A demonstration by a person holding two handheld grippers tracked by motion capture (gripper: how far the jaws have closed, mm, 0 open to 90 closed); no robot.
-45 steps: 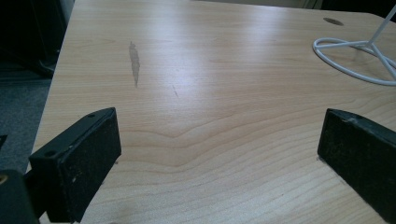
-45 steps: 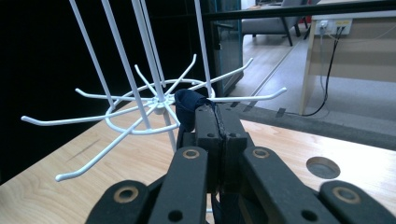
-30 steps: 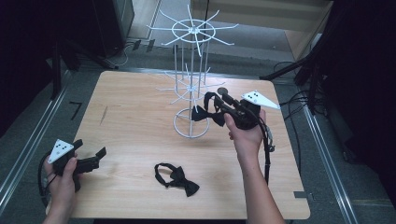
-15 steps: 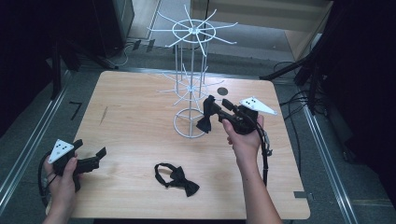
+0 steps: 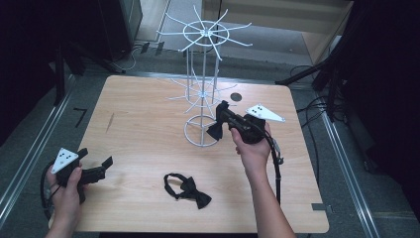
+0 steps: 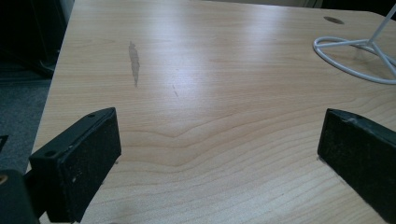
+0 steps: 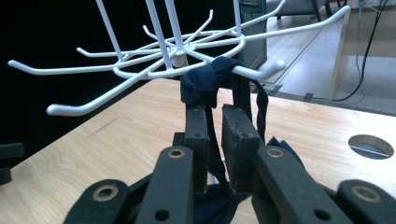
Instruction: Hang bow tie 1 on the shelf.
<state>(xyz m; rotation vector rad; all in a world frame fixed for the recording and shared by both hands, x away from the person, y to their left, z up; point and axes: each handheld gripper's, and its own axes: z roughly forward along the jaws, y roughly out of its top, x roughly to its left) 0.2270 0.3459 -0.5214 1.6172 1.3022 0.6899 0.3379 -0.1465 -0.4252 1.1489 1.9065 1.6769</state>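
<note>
My right gripper (image 5: 224, 111) is by the lower tier of the white wire rack (image 5: 203, 89). Its jaws have just been closing and now pinch the fabric of a dark navy bow tie (image 5: 216, 131). In the right gripper view (image 7: 215, 112) the tie's knot (image 7: 203, 86) rests against a white hook (image 7: 261, 71) of that tier, and its strap runs down between the pads. A second, black bow tie (image 5: 190, 188) lies flat at the table's front middle. My left gripper (image 5: 106, 162) rests on the front left of the table, and its view (image 6: 219, 154) shows it open over bare wood.
The rack's round wire base (image 5: 200, 131) stands on the wooden table (image 5: 138, 124) and also appears in the left gripper view (image 6: 355, 51). A cable hole (image 5: 236, 97) lies behind the rack. Dark floor and cables surround the table.
My right hand has sunk slightly beside the rack with the navy bow tie, and its jaws have drawn together. My left hand and the black bow tie have not moved.
</note>
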